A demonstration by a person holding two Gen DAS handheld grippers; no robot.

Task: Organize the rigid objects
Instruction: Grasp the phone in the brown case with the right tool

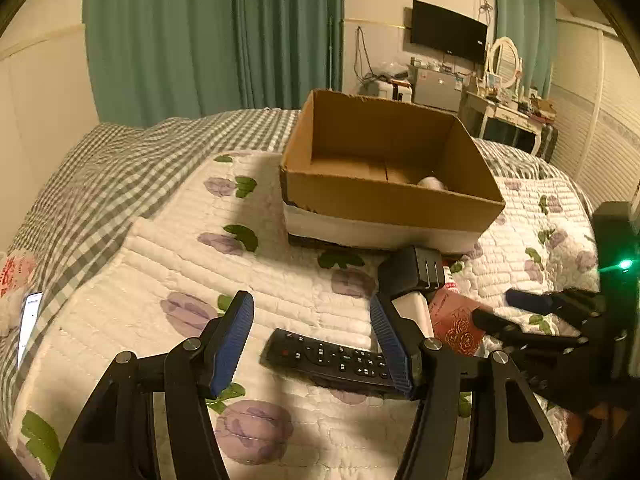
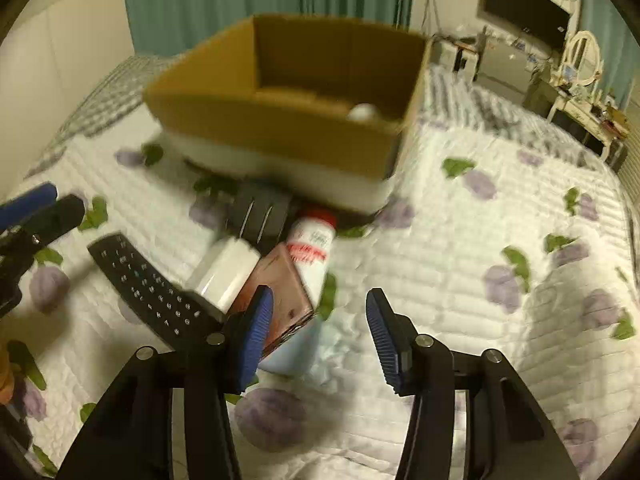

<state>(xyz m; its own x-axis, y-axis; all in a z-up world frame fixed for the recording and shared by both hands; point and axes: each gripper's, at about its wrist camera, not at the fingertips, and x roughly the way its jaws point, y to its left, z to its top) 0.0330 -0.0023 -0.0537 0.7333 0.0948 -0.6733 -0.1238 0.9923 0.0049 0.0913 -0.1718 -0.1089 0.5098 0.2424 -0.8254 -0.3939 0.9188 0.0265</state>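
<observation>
Quilted bed (image 2: 460,240) bare right of cardboard box (image 2: 280,136) and clutter.

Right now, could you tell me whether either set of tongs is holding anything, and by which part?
Nothing is held. The left tongs stand open above the remote, and the right tongs stand open over bare quilt beside the pink box.

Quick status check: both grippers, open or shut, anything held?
Left gripper: open, holding nothing, above the remote control.
Right gripper: open, holding nothing, beside the pink box.
</observation>
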